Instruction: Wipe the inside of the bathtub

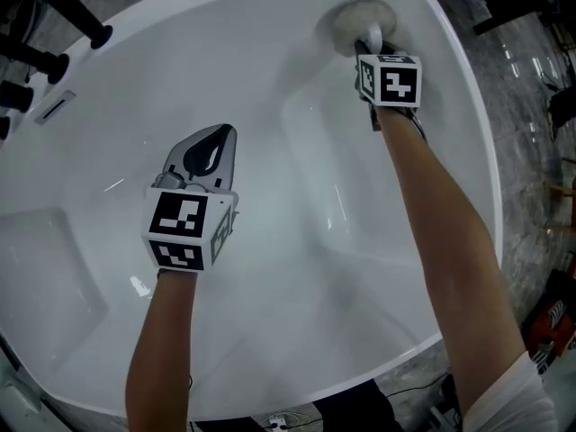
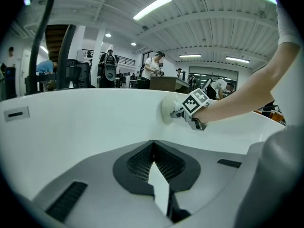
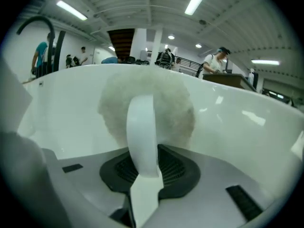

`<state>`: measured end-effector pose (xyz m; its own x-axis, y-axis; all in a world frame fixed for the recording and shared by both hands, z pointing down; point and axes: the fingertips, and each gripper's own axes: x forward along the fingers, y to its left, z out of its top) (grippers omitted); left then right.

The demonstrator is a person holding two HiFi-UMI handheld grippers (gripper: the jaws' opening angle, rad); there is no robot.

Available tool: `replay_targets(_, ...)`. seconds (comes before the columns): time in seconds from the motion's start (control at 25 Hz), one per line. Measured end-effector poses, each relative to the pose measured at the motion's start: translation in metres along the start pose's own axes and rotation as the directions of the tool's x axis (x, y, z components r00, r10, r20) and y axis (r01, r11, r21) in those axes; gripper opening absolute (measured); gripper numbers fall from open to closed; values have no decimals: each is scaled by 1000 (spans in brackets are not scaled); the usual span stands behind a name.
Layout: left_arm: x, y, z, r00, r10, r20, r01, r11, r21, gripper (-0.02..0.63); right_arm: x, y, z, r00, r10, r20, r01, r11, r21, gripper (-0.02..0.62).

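Observation:
The white bathtub (image 1: 270,331) fills the head view. A round fluffy white wiping pad (image 1: 353,18) is pressed against the tub's far wall. My right gripper (image 1: 372,43) is shut on the pad's white loop handle (image 3: 141,132), and the pad (image 3: 178,103) spreads out behind the jaws against the tub wall. My left gripper (image 1: 211,147) hovers over the middle of the tub, shut with nothing in it. In the left gripper view its jaws (image 2: 153,144) meet at the tips, and the pad (image 2: 167,109) shows ahead on the wall.
Black tap handles (image 1: 76,16) and a slot-shaped overflow (image 1: 56,106) sit on the tub's far left rim. A moulded step (image 1: 45,259) lies at the tub's left. Grey stone floor (image 1: 531,151) runs along the right. People stand far behind the tub.

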<state>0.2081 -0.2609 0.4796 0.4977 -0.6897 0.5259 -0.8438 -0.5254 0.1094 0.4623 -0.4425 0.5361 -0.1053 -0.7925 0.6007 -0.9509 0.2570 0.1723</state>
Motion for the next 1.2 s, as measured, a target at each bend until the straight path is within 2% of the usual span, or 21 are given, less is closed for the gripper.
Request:
replay_targets(0.12,7,1,-2,1000,-1,-5,1,1000,5,12,3,3,-8,1000,1,13,-3,993,120,95)
replay_targets(0.32,11,4,6,1000,-3,10,3,1000,31,12,10,12,-26,1000,17,-3,-16,978,206,95)
replay_targets(0.8,-11,30,-19,1000,21,-12,-21,1000,7,12,20,50,-53,994,70,-87,-47,969,244,95)
replay_targets(1.2,-41,54,-28,999,39,-23,-39,999,-6,12,14,107,-48,985,130,-111,-101,967,234,95)
